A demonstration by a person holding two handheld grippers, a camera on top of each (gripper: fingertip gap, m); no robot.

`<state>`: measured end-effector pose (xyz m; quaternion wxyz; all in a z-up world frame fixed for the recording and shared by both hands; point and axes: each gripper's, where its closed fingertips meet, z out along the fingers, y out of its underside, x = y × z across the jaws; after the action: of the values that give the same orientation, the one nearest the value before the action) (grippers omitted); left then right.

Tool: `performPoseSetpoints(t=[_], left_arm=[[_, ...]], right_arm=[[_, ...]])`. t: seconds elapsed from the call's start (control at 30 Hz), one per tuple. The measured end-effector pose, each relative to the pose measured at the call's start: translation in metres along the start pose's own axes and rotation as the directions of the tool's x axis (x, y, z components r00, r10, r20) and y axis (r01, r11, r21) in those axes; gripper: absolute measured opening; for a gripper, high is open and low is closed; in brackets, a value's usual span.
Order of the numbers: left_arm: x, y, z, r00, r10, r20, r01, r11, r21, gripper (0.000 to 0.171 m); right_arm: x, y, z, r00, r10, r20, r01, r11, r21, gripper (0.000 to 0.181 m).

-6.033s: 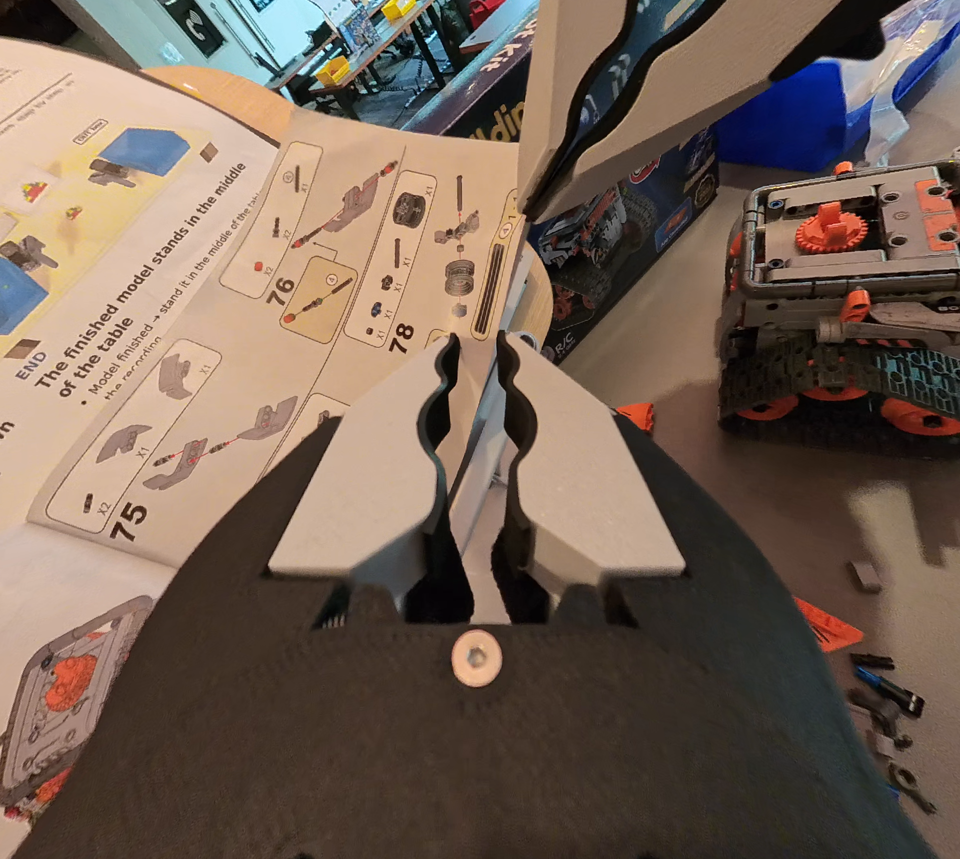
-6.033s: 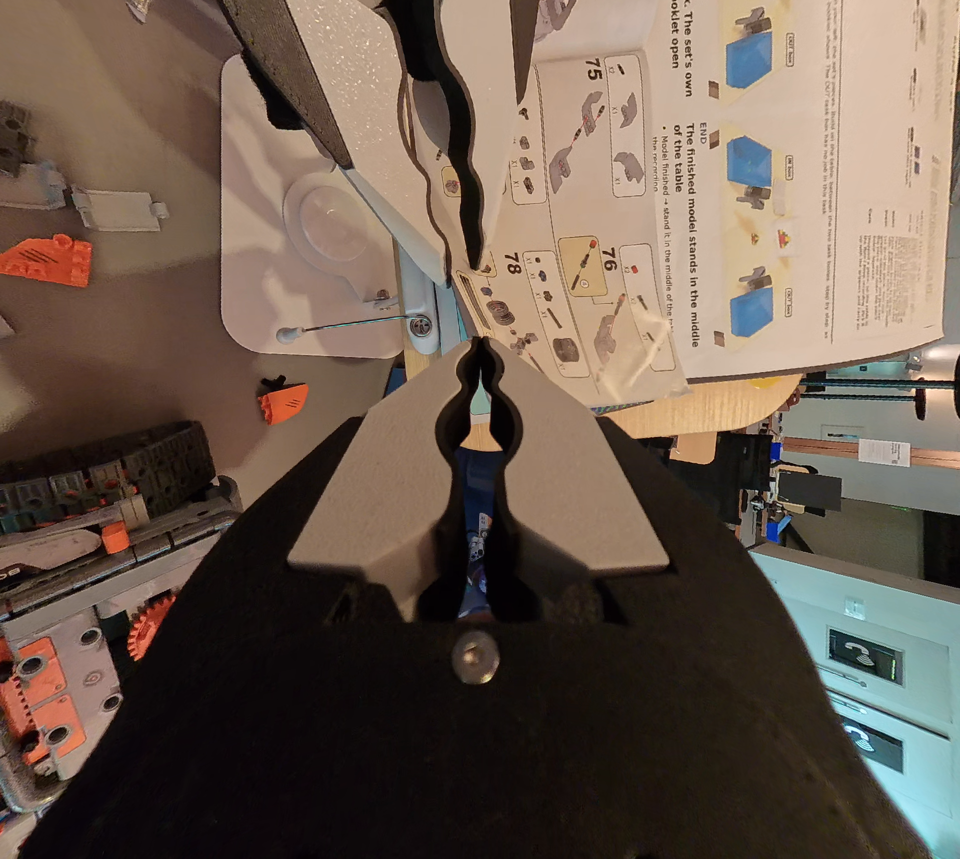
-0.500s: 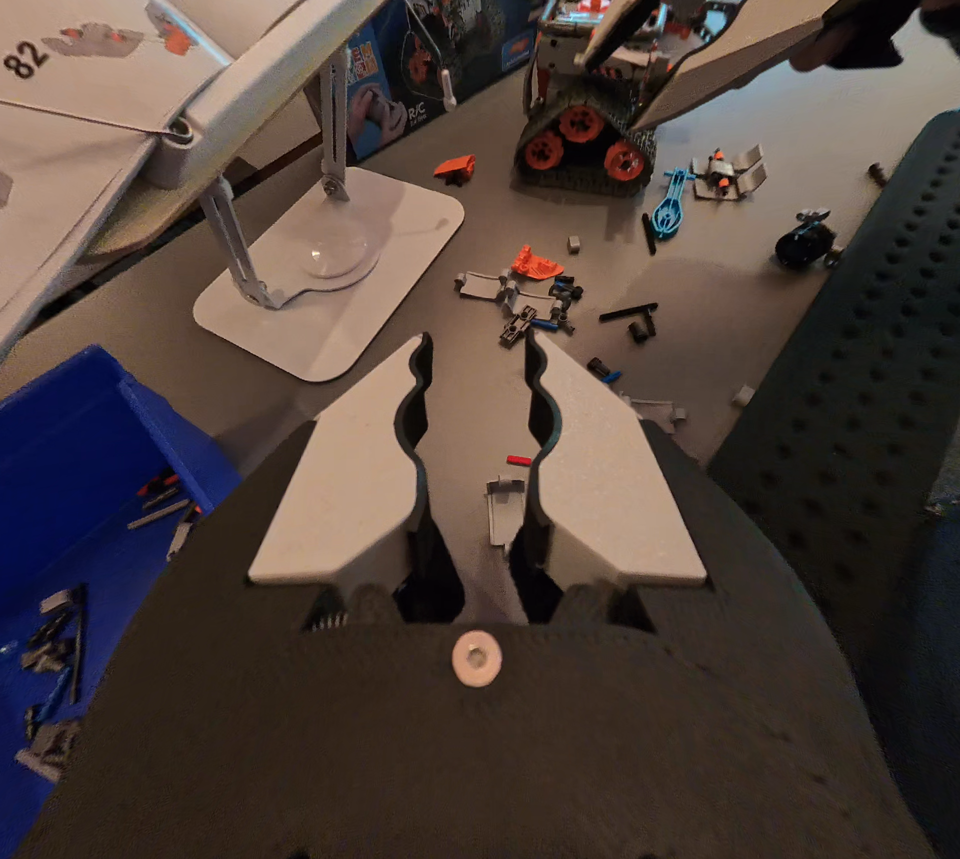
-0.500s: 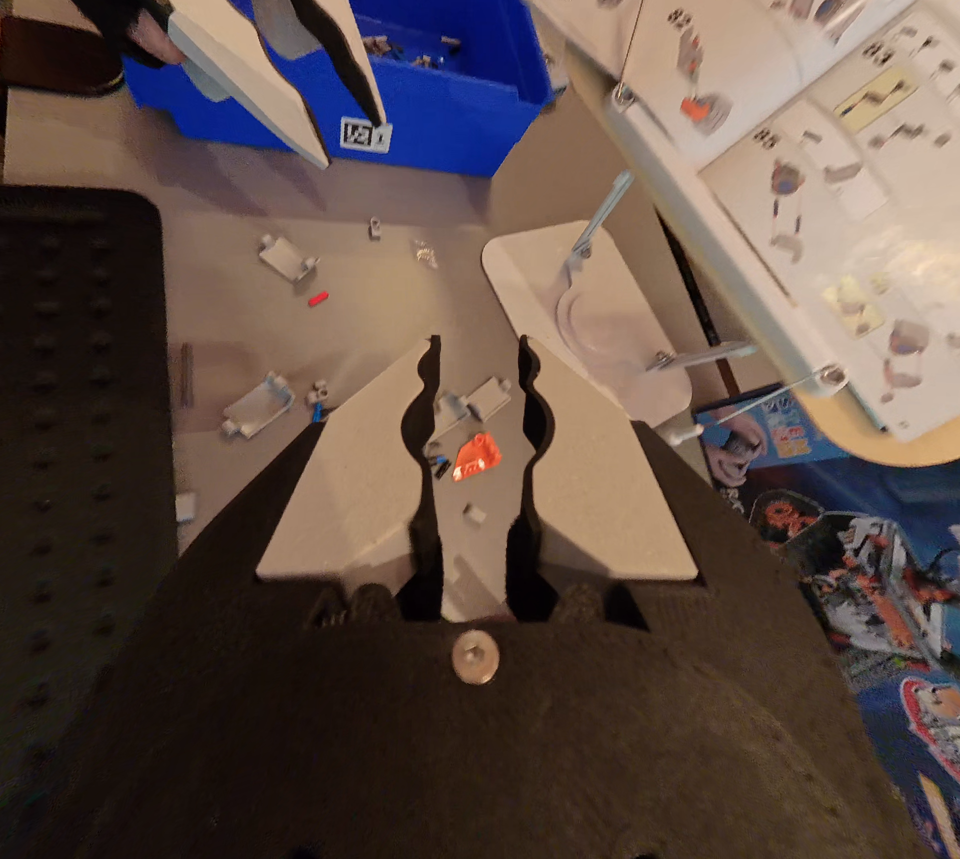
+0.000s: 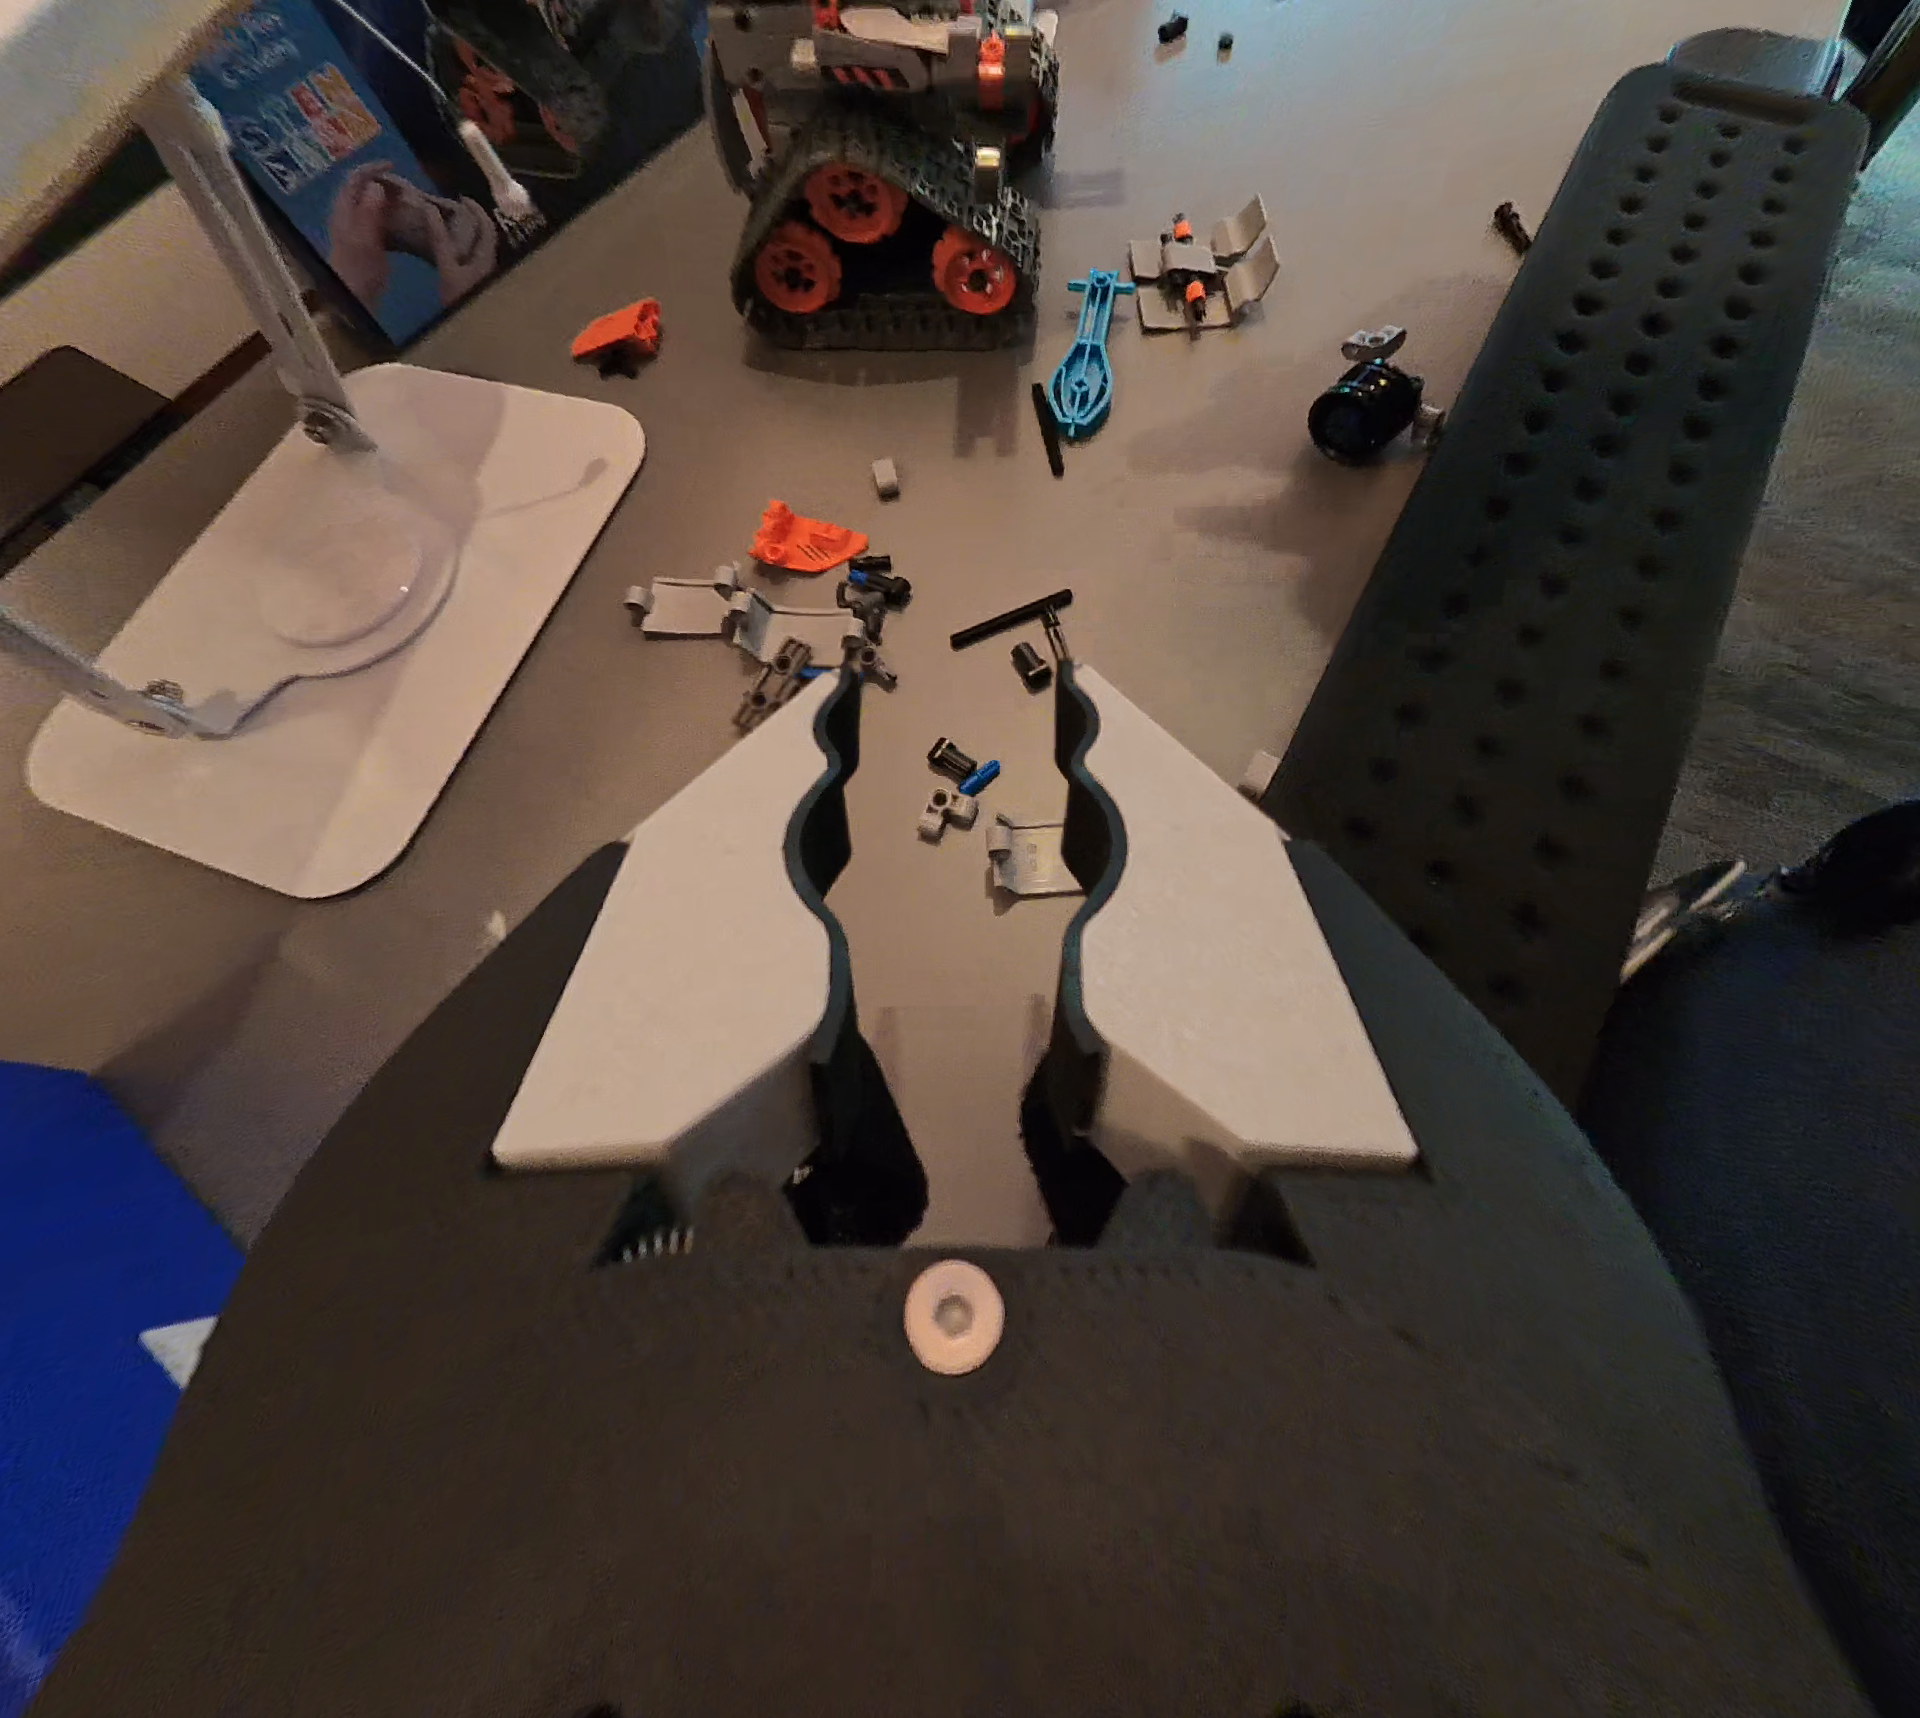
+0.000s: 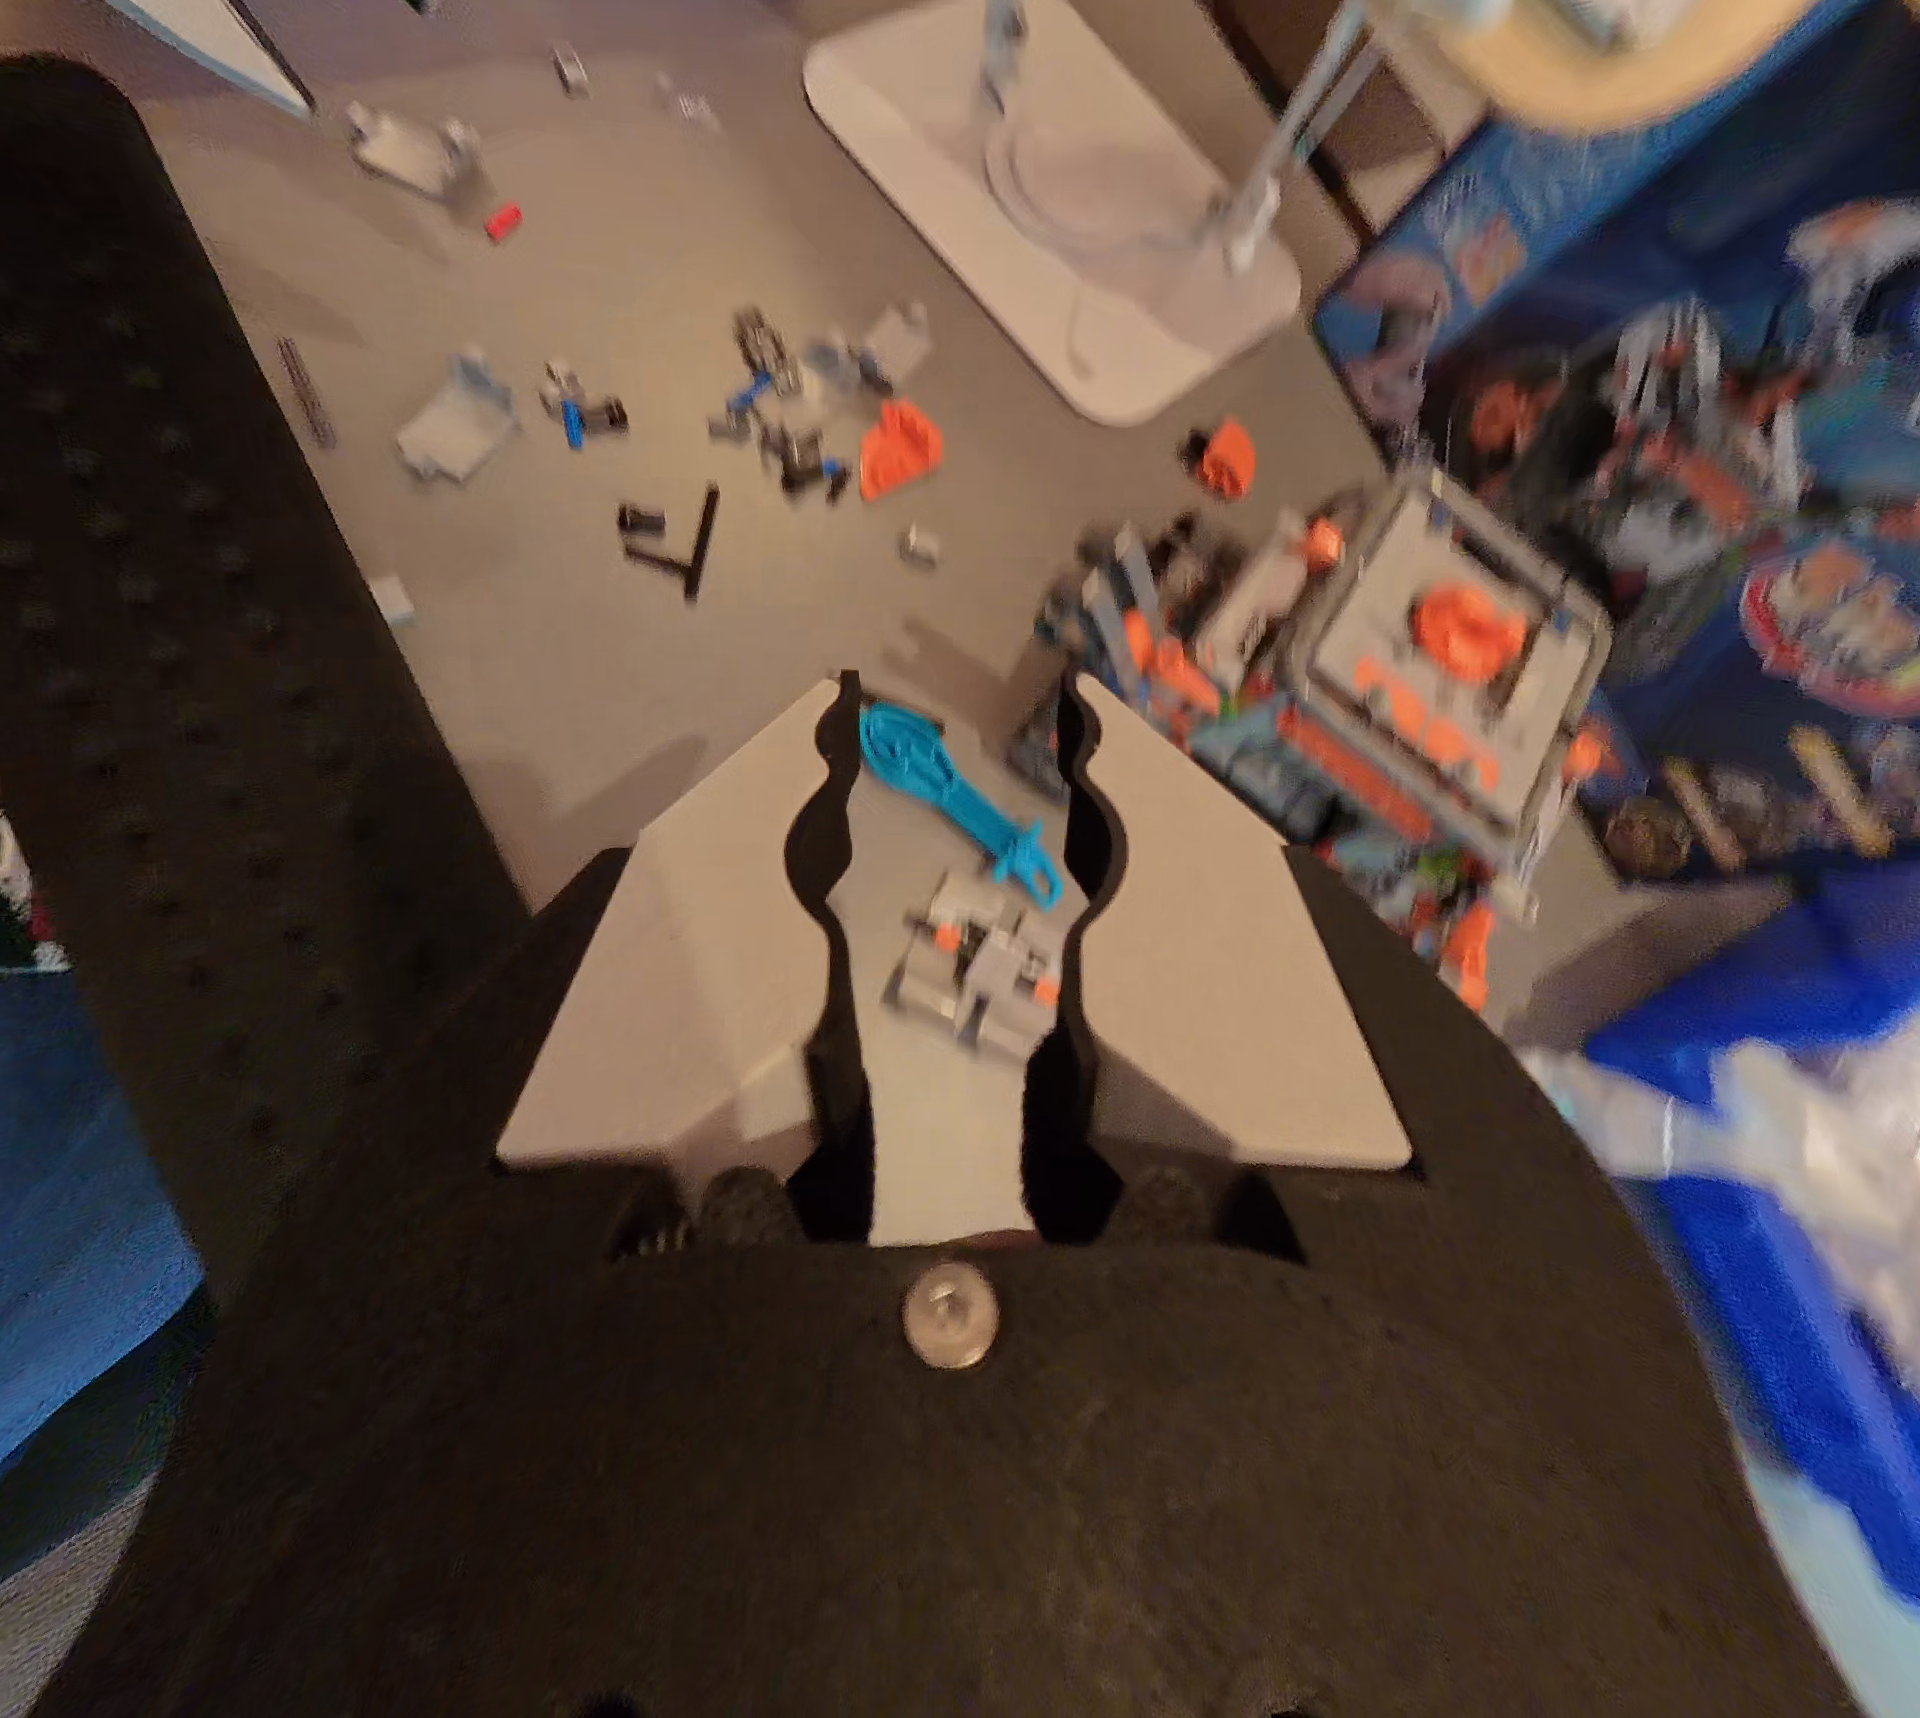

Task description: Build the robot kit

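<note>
Left claw [image 5: 956, 681]: fingers spread, holding nothing, poised above the grey surface [image 5: 1299, 141]. Between its fingers lie a black pin [image 5: 948, 756], a blue pin [image 5: 981, 773], a small grey connector [image 5: 941, 810] and a grey panel [image 5: 1027, 856], the panel partly hidden by the right-hand finger. Just ahead of the tips lie a black axle [image 5: 1010, 619] and a cluster of grey panels [image 5: 727, 614] beside an orange piece [image 5: 802, 538]. Farther ahead stands a tracked vehicle [image 5: 883, 110]; a white stand base [image 5: 343, 619] lies ahead to the left, a black perforated mat [image 5: 1579, 546] to the right. Right claw [image 6: 956, 692]: fingers spread, holding nothing; this view is blurred. Between its fingers lie a blue tool [image 6: 951, 795] and a grey-and-orange assembly [image 6: 977, 962]. The tracked vehicle [image 6: 1382, 692] sits just right of its tips. Scattered small parts [image 6: 665, 432] lie ahead, well apart from it.
</note>
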<state>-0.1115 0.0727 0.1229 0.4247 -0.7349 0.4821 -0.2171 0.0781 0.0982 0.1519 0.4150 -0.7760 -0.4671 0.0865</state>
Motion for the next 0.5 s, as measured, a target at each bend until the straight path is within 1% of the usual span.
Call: performPoseSetpoints(t=[0.07, 0.13, 0.17, 0.23, 0.3, 0.33, 0.4, 0.47, 0.5], left_arm=[[0.009, 0.007, 0.01, 0.999, -0.008, -0.031, 0.007, 1.0, -0.025, 0.035], [0.018, 0.013, 0.019, 0.998, -0.013, -0.059, 0.01, 0.999, -0.042, 0.035], [0.022, 0.016, 0.023, 0.997, -0.016, -0.073, 0.012, 0.998, -0.055, 0.035], [0.028, 0.021, 0.031, 0.996, -0.015, -0.09, 0.008, 0.997, -0.08, 0.035], [0.034, 0.023, 0.037, 0.994, -0.015, -0.109, 0.005, 0.996, -0.09, 0.035], [0.037, 0.023, 0.04, 0.993, -0.014, -0.115, 0.003, 0.996, -0.094, 0.035], [0.041, 0.025, 0.046, 0.994, -0.006, -0.113, -0.006, 0.995, -0.105, 0.034], [0.042, 0.029, 0.05, 0.995, 0.004, -0.103, -0.018, 0.991, -0.13, 0.034], [0.042, 0.03, 0.052, 0.995, 0.006, -0.101, -0.02, 0.99, -0.137, 0.035]], right_arm=[[0.0, 0.032, -0.009, 0.998, 0.056, 0.013, -0.055, 0.996, -0.07, 0.035], [-0.008, 0.064, -0.018, 0.996, 0.082, 0.036, -0.077, 0.988, -0.136, 0.035], [-0.015, 0.075, -0.02, 0.992, 0.106, 0.061, -0.096, 0.985, -0.146, 0.035], [-0.03, 0.095, -0.019, 0.983, 0.147, 0.107, -0.127, 0.977, -0.171, 0.041], [-0.043, 0.11, -0.014, 0.979, 0.154, 0.131, -0.128, 0.974, -0.187, 0.041], [-0.043, 0.118, -0.011, 0.981, 0.156, 0.117, -0.13, 0.971, -0.203, 0.04], [-0.028, 0.132, -0.008, 0.988, 0.152, 0.019, -0.145, 0.966, -0.214, 0.037], [-0.012, 0.137, -0.007, 0.978, 0.205, -0.047, -0.21, 0.961, -0.177, 0.039], [-0.007, 0.139, -0.007, 0.972, 0.231, -0.05, -0.236, 0.958, -0.161, 0.039]])
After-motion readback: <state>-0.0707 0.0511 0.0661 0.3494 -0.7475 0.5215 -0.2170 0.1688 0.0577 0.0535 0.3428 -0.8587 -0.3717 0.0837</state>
